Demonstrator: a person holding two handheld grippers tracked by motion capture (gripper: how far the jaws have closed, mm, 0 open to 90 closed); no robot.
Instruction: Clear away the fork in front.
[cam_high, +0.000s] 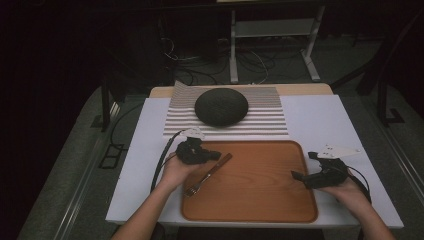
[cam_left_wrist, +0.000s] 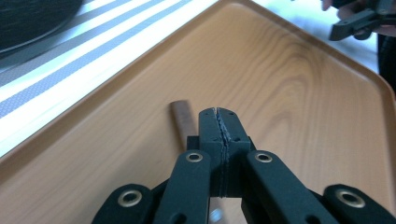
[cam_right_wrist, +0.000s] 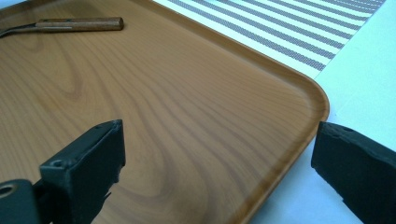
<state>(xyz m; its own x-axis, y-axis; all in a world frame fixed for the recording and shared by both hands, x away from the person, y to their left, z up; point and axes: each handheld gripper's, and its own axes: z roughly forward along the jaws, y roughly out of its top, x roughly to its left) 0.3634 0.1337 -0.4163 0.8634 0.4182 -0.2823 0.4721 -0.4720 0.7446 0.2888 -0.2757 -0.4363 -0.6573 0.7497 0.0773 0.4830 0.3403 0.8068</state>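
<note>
From above I see a white table (cam_high: 320, 120) with a wooden tray (cam_high: 260, 200) on its near half. A fork (cam_high: 207, 175) with a wooden handle lies slanted on the tray's left part, tines toward the near left corner, handle pointing up and right. My left gripper (cam_high: 212, 155) sits over the tray's left edge, its tip just beside the fork's handle; whether it touches I cannot tell. My right gripper (cam_high: 300, 176) hovers at the tray's right edge, pointing left, well apart from the fork. Beyond the tray lies a striped mat (cam_high: 270, 120) with a dark round bowl (cam_high: 221, 106) upside down on it.
</note>
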